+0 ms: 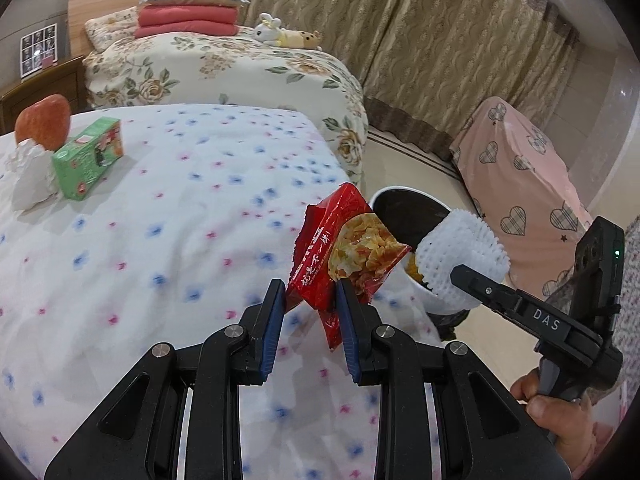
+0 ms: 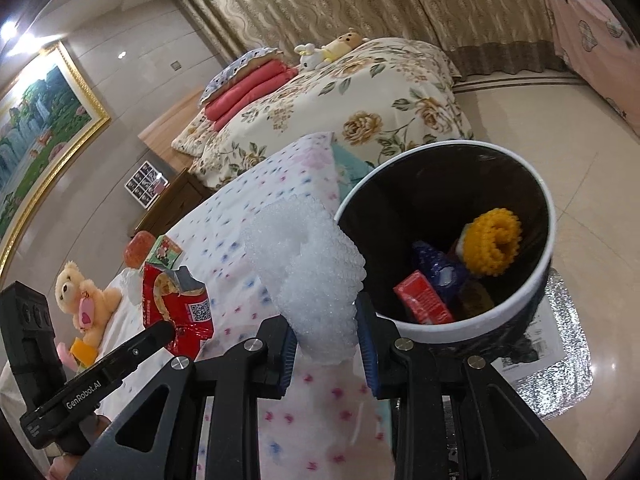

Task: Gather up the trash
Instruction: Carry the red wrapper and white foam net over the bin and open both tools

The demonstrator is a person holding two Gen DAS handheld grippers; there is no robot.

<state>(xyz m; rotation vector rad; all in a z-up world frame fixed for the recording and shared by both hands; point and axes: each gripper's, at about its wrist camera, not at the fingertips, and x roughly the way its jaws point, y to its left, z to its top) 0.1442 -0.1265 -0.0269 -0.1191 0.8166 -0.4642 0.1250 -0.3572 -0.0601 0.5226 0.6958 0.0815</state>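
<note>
Right now your left gripper [image 1: 311,300] is clamped on a red snack wrapper [image 1: 344,252], with the blue pads [image 1: 276,320] pinching only its lower part, so most of the packet sticks up loose above the jaws. Your right gripper [image 2: 326,336] is clamped on a white foam fruit net [image 2: 308,276], which bulges well above the pads and looks squashy. Both pieces hang over the edge of the spotted bedspread [image 1: 160,208], beside the bin [image 2: 548,216] but not yet over its mouth.

Mind three things. The wrapper is slick film held by a small patch; I'd judge that a quick swing could let it slide out onto the bedspread. The foam net is so light and springy that, if you let go short of the rim, it may bounce off the white edge to the floor. And your two grippers sit close together at a narrow opening, so they could knock into each other.

Writing: "DAS" shows on the right gripper's finger in the left view, "GenRobot.AI" on the left gripper's finger in the right view. The wrapper carries white Chinese characters and a QR code; I cannot read them with confidence.

Farther off, a green carton [image 1: 86,158] and crumpled white tissue [image 1: 28,176] lie uncollected on the bedspread.
</note>
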